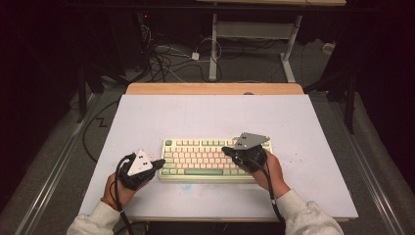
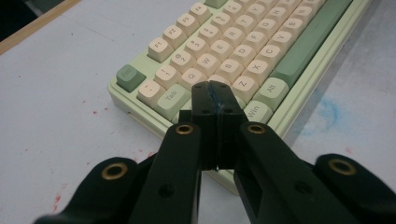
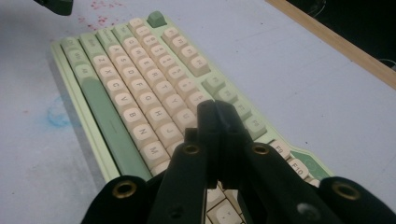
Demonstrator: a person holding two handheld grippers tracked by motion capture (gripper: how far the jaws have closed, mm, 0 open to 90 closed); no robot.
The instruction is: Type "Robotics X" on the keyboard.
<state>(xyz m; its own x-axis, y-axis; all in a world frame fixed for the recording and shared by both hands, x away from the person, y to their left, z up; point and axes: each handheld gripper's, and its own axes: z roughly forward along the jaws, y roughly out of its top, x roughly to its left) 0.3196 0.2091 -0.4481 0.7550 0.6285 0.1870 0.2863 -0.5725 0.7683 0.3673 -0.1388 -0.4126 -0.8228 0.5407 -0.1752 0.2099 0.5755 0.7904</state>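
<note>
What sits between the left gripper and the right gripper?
In the high view, the keyboard lies between the left gripper and the right gripper.

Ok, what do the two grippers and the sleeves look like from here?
Both are black two-jaw tools with brass-coloured rivets. The left gripper and the right gripper each carry a grey three-cornered plate with small dark dots on top. A black cable trails from each along the forearm. The sleeves are light grey.

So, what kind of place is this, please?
Probably a lab or workshop set up for recording. A white board on a wooden table carries one keyboard, loose cables lie on the floor behind, and the surroundings are dark.
</note>
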